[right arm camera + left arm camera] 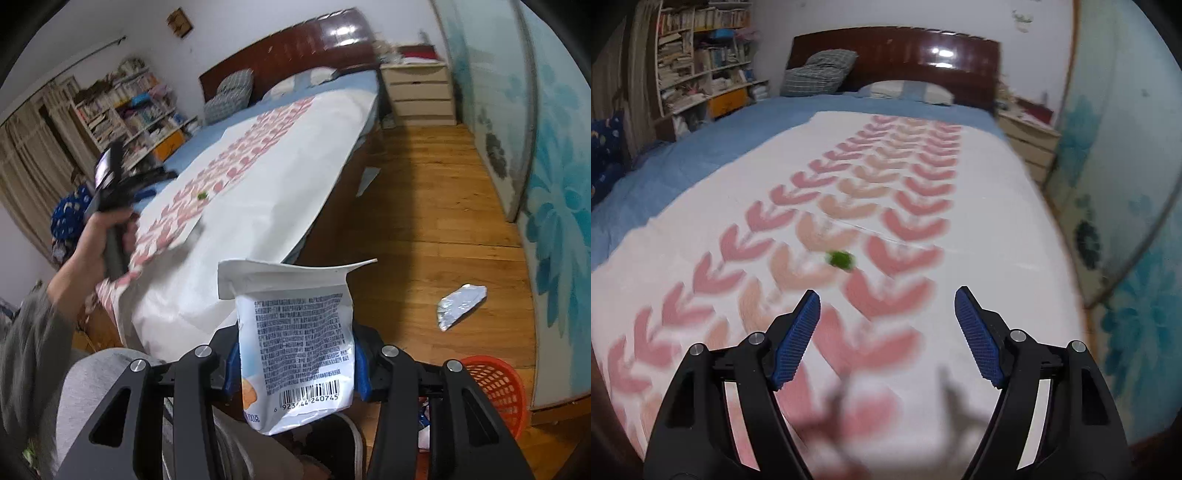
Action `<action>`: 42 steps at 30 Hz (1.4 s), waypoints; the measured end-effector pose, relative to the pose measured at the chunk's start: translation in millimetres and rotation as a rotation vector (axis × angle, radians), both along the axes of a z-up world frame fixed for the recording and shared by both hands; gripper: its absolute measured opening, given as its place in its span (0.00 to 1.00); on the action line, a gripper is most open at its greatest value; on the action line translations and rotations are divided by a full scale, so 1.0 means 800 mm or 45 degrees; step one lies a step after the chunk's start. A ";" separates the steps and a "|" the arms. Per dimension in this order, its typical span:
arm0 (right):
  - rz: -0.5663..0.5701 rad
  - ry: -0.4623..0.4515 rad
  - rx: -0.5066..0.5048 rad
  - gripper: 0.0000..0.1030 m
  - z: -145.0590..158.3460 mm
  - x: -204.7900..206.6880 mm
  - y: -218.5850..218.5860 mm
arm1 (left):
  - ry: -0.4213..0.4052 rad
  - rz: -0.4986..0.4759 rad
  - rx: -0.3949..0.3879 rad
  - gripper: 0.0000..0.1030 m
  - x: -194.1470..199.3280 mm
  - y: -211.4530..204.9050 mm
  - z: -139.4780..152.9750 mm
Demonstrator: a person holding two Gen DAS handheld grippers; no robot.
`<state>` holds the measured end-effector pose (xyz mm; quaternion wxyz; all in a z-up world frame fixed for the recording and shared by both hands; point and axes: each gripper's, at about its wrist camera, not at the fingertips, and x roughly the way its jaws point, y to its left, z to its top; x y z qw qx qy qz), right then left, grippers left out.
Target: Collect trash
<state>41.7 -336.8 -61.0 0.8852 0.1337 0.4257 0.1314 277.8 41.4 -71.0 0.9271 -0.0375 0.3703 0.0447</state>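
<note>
A small green scrap [841, 259] lies on the white bedspread with pink shapes [979, 240]. My left gripper [886, 299] is open and empty, hovering over the bed just short of the scrap. The scrap also shows in the right wrist view [202, 195]. My right gripper [295, 365] is shut on a white snack bag [295, 343] with a barcode, held upright above the floor beside the bed. A crumpled silver wrapper [460, 304] lies on the wooden floor. A red mesh basket [496, 391] stands at the lower right.
A white paper scrap [367, 177] lies on the floor by the bed. A nightstand [421, 92] stands by the headboard, a wardrobe with blue flowers [554, 206] on the right, a bookshelf [701, 66] at the far left. Pillows [820, 74] lie at the head of the bed.
</note>
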 end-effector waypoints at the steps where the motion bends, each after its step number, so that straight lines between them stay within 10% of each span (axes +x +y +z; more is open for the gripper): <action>1: 0.012 0.016 -0.005 0.45 -0.008 0.006 0.007 | 0.018 0.011 -0.006 0.73 0.012 0.007 -0.009; 16: -0.037 0.258 -0.028 0.45 -0.109 0.057 0.036 | 0.345 0.068 -0.046 0.73 0.158 0.047 -0.130; 18: -0.029 0.266 -0.028 0.45 -0.113 0.054 0.037 | 0.321 0.076 -0.069 0.64 0.151 0.050 -0.127; 20: -0.017 0.265 -0.025 0.45 -0.115 0.047 0.033 | 0.291 0.130 -0.127 0.29 0.142 0.066 -0.122; 25: 0.004 0.246 -0.040 0.45 -0.108 0.033 0.025 | 0.225 0.148 -0.302 0.28 0.119 0.090 -0.119; 28: -0.015 0.215 -0.036 0.45 -0.092 0.022 0.013 | 0.212 0.196 -0.284 0.28 0.091 0.087 -0.096; 35: -0.080 0.120 0.023 0.45 -0.063 0.000 -0.021 | -0.070 -0.173 -0.014 0.29 -0.069 -0.057 0.072; 42: -0.113 -0.066 0.040 0.45 0.011 -0.034 -0.072 | -0.254 -0.474 0.006 0.29 -0.251 -0.199 0.201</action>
